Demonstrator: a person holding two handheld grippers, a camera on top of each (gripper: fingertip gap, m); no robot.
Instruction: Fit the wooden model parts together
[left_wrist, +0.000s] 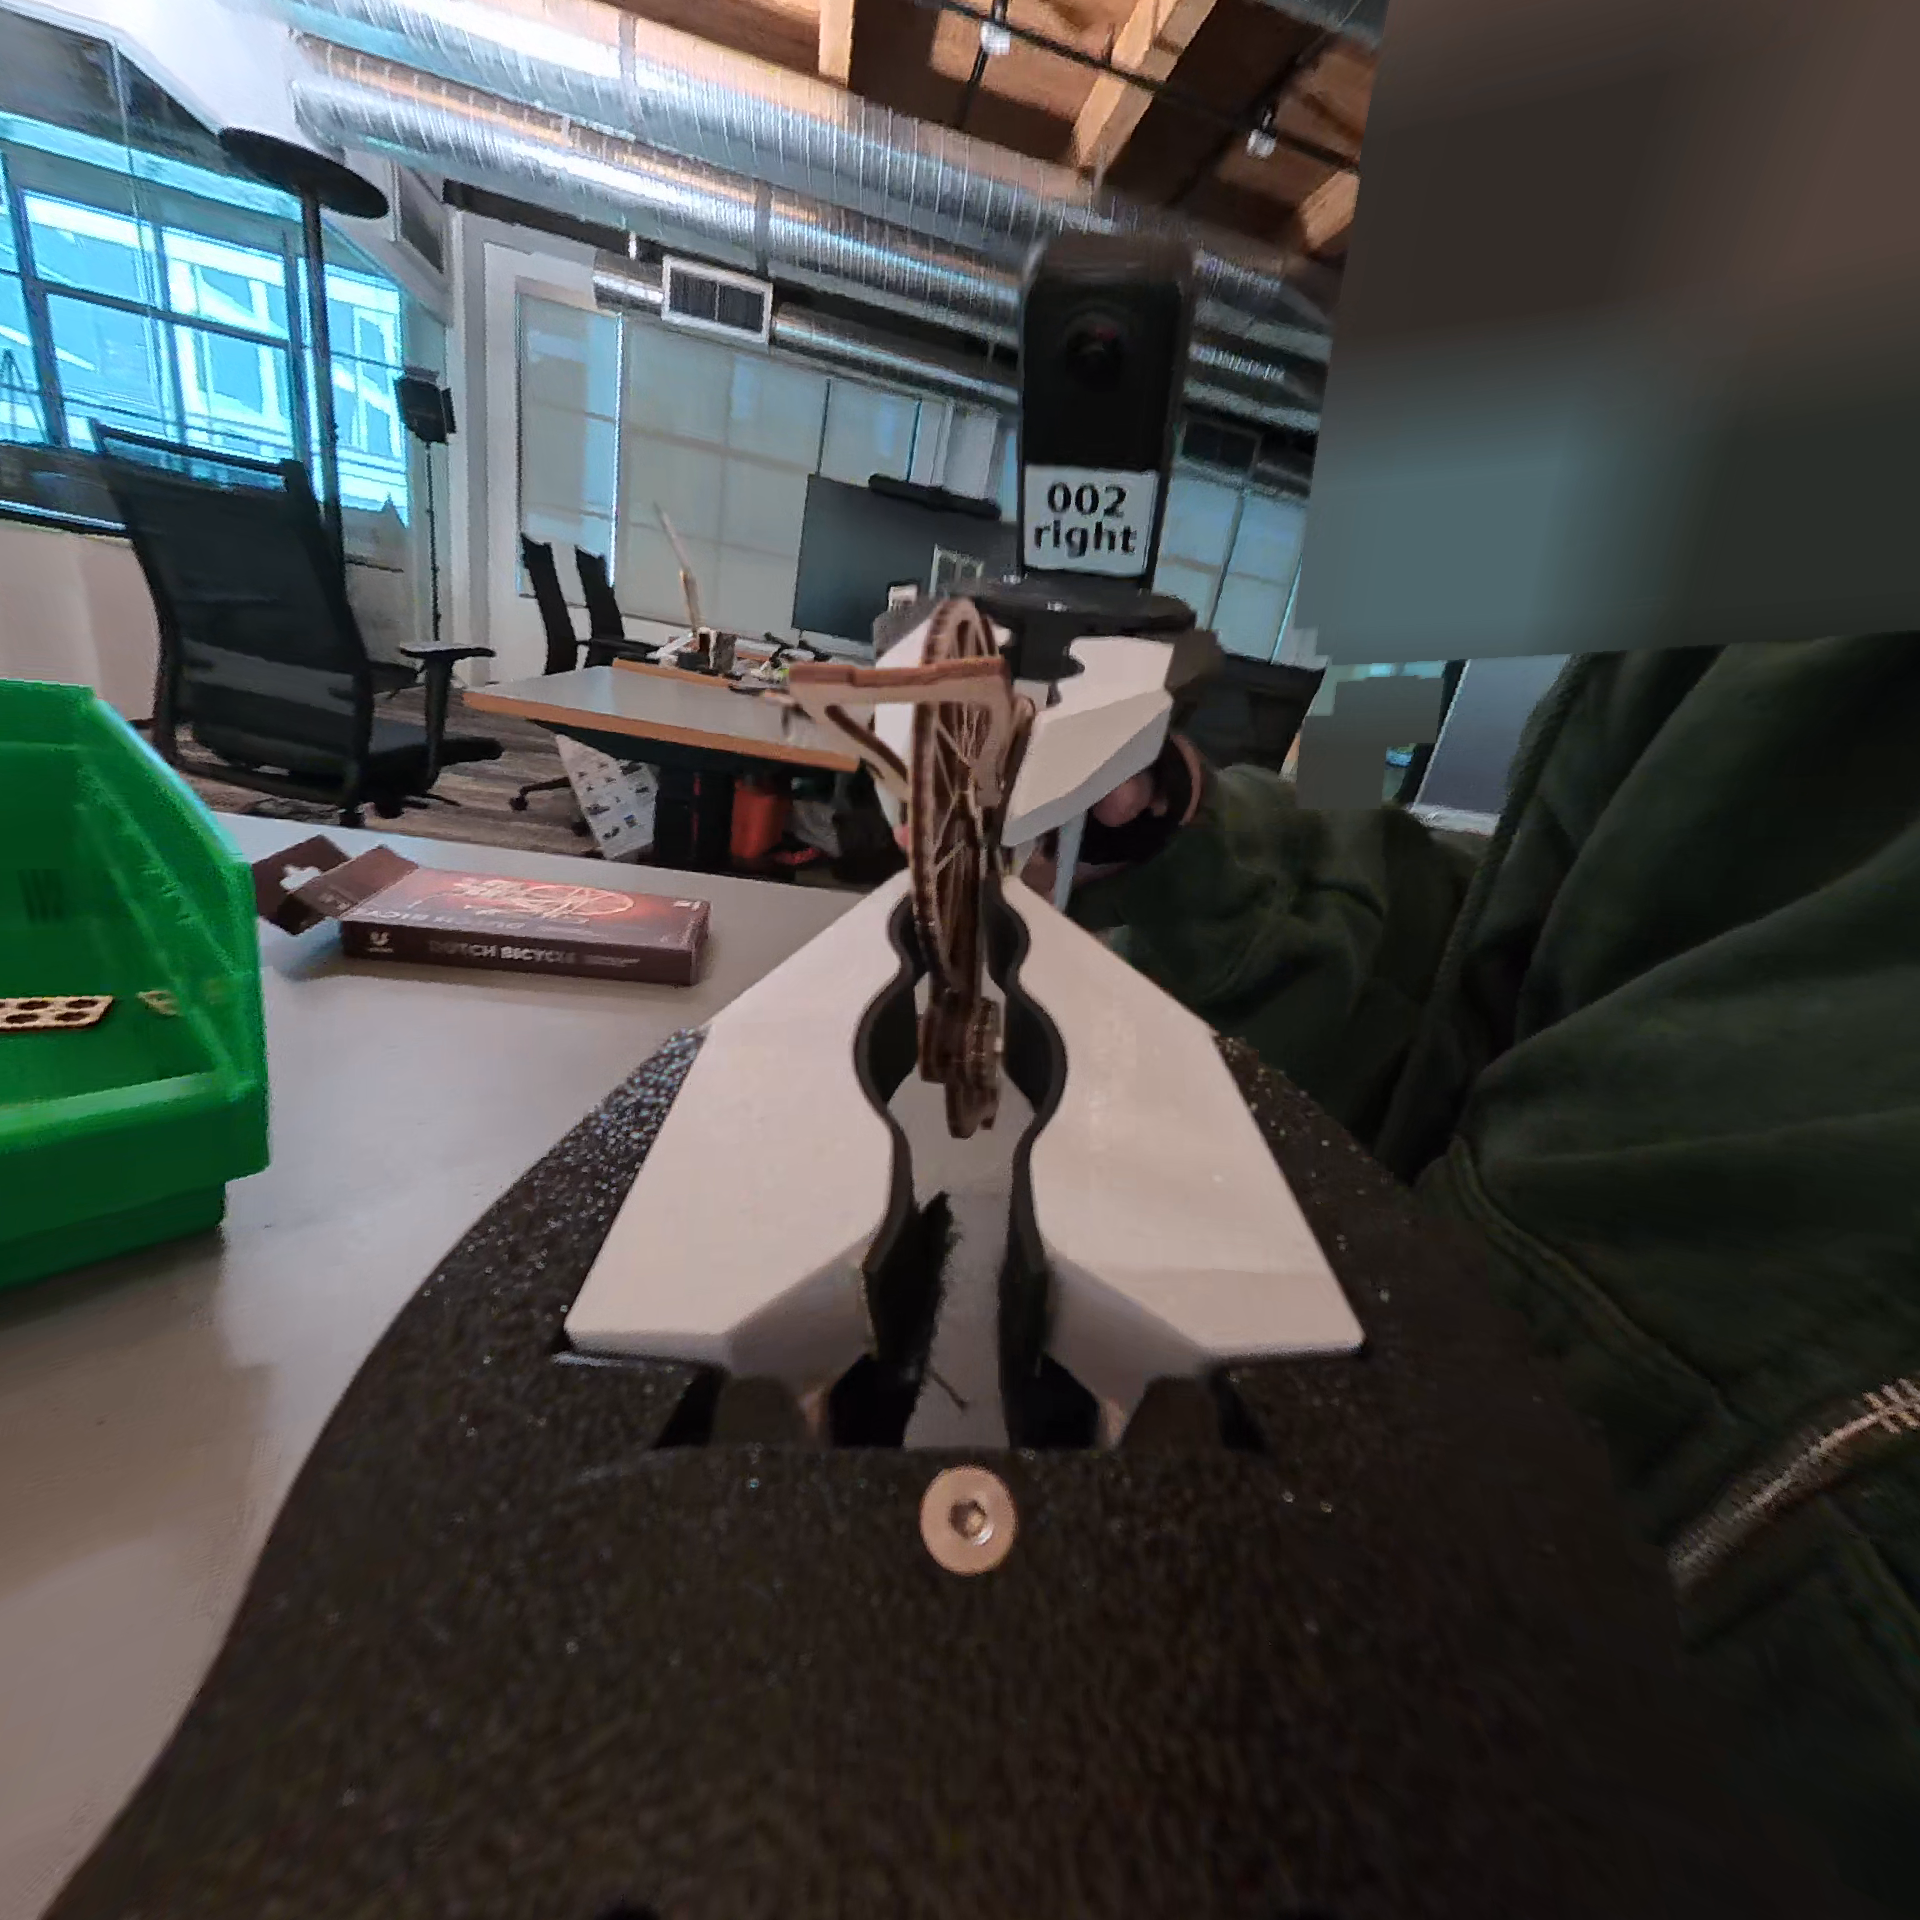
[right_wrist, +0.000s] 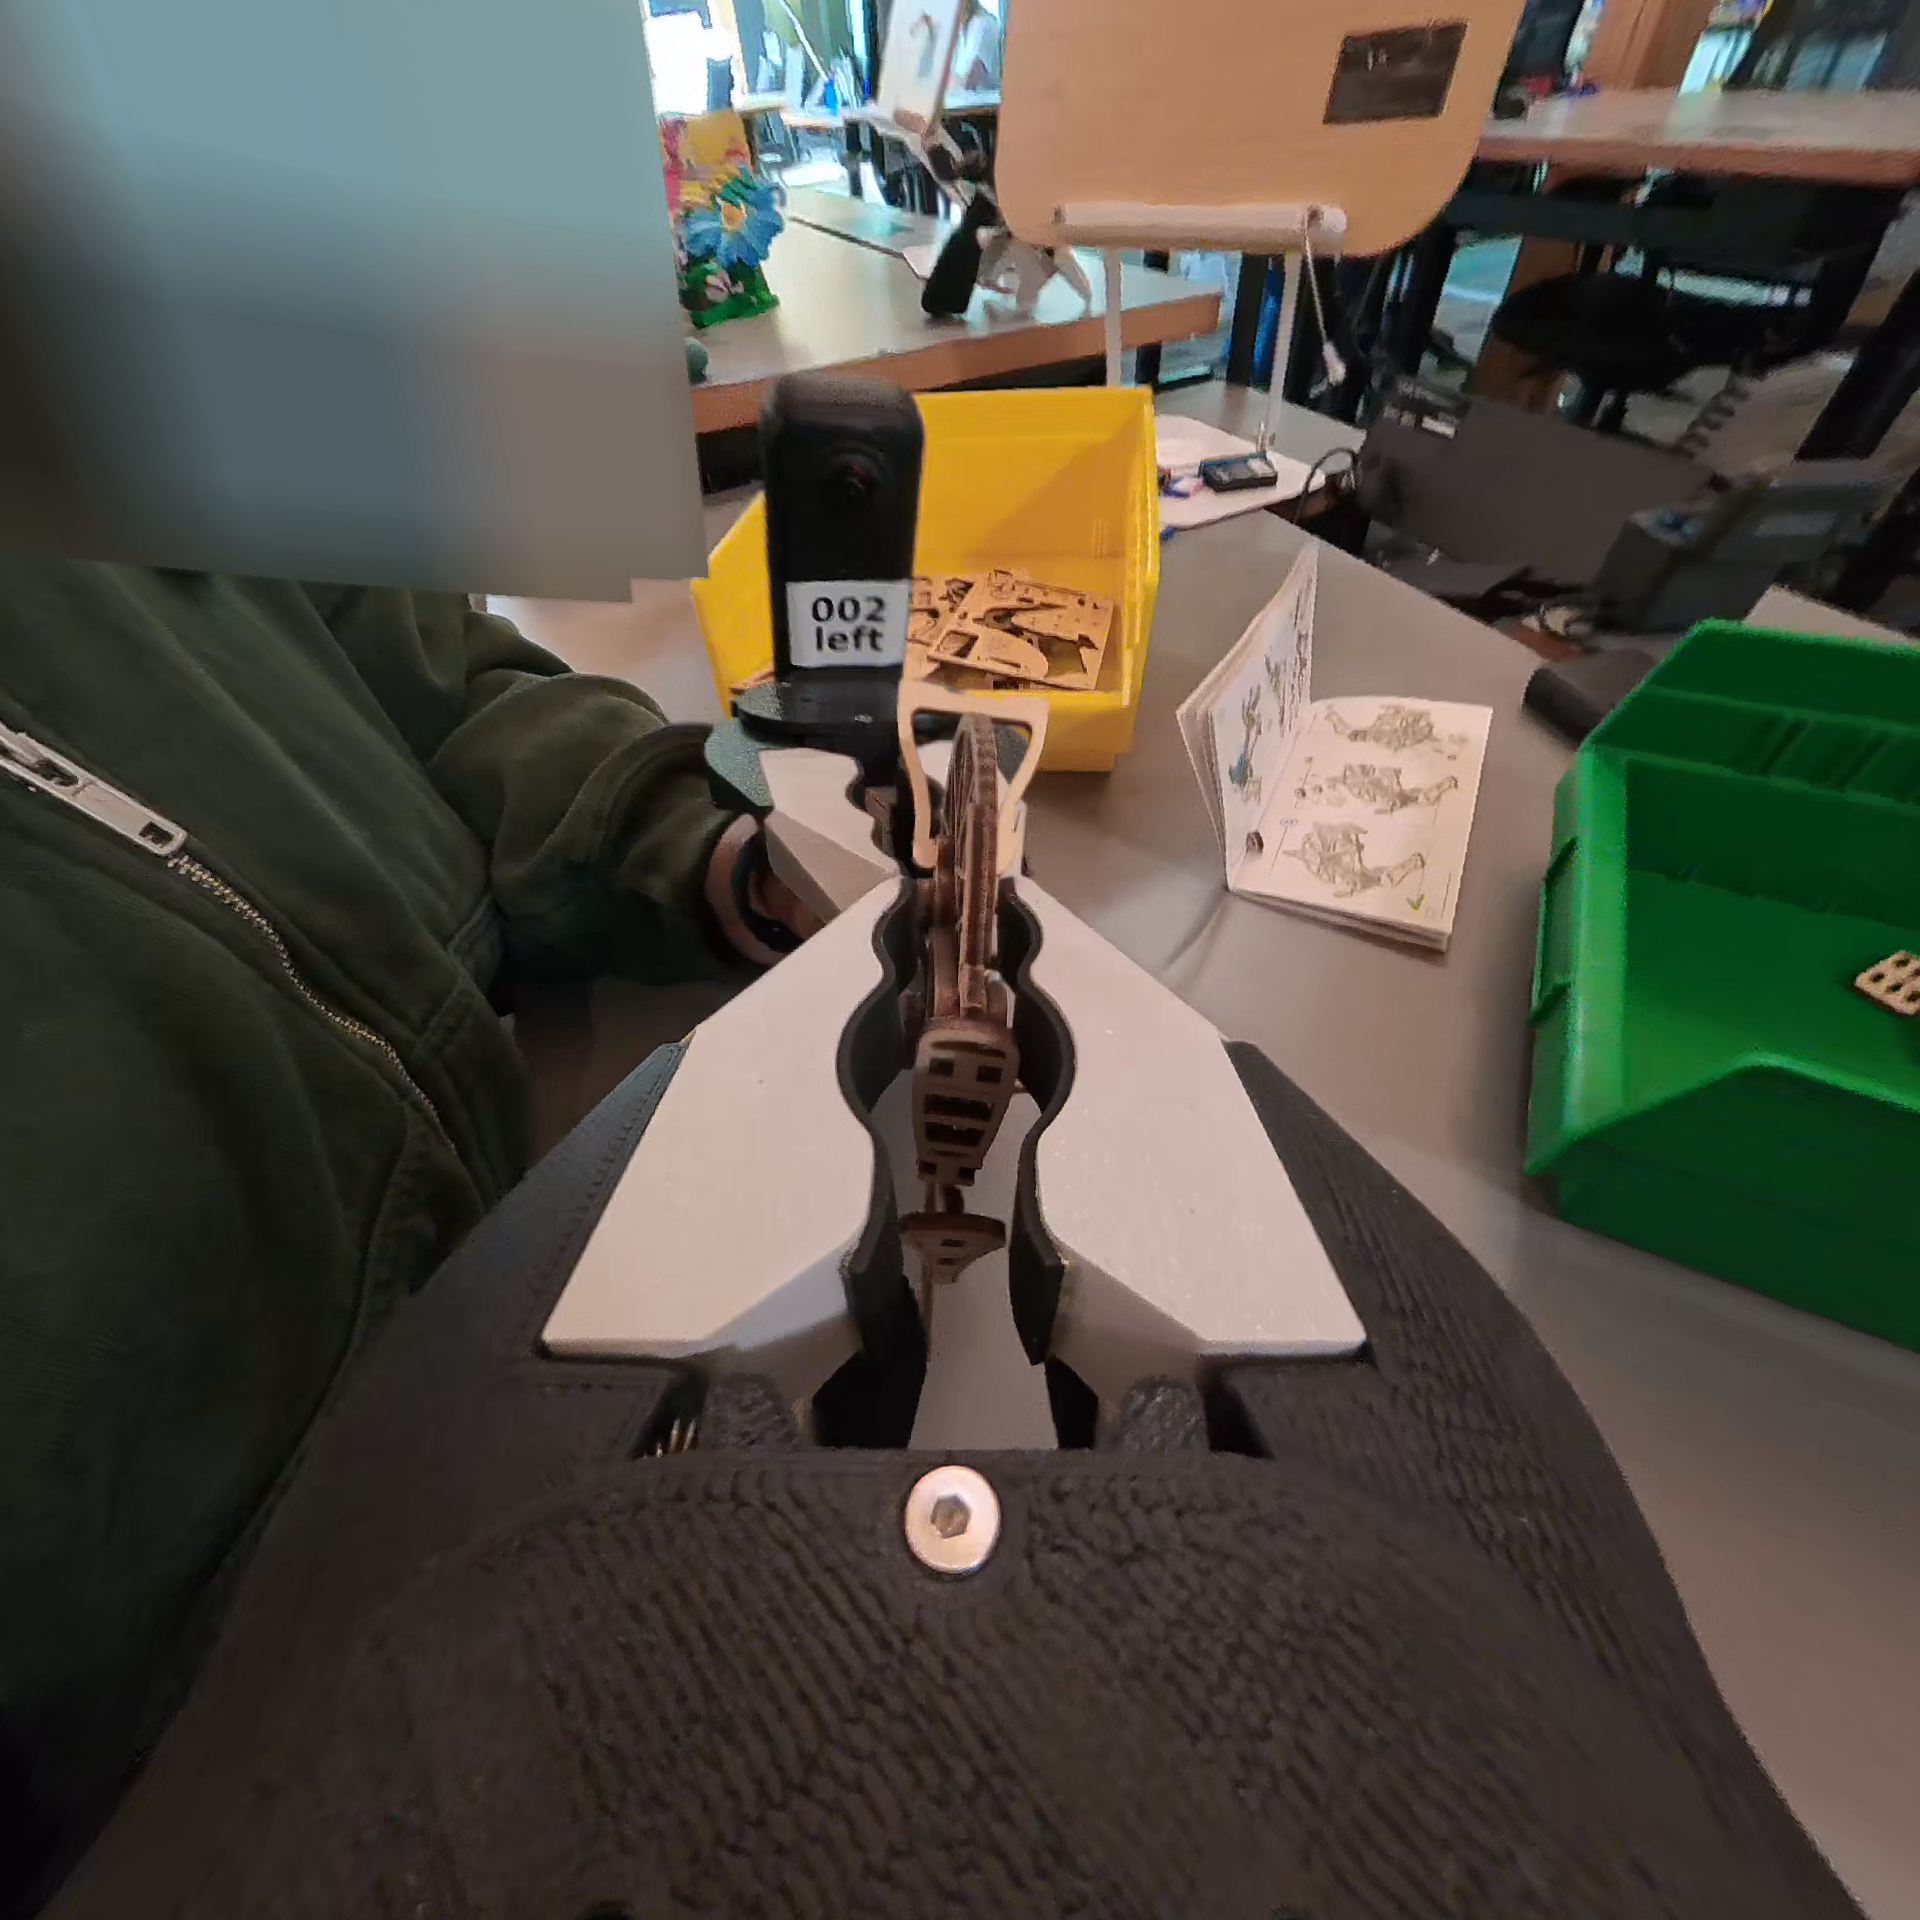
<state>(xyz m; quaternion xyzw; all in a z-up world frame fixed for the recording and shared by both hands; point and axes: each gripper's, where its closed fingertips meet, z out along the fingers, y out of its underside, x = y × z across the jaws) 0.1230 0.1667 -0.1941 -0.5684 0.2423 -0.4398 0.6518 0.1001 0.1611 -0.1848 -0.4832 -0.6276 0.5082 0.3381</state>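
Left wrist view: the left gripper (left_wrist: 951, 997) is clenched on the wooden model (left_wrist: 951, 831), held edge-on above the grey surface (left_wrist: 416, 1091), right of the green bin (left_wrist: 114, 987), likely to steady it.

Right wrist view: the right gripper (right_wrist: 961, 997) also clamps the model, facing the other gripper, with the instruction booklet (right_wrist: 1351, 810) open right of the model for reference.

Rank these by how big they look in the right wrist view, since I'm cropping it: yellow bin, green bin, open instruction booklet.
1. Green bin, though it sits nearest the camera and is cut off at the edge.
2. Yellow bin, farther back and partly hidden.
3. Instruction booklet, clearly the smallest.
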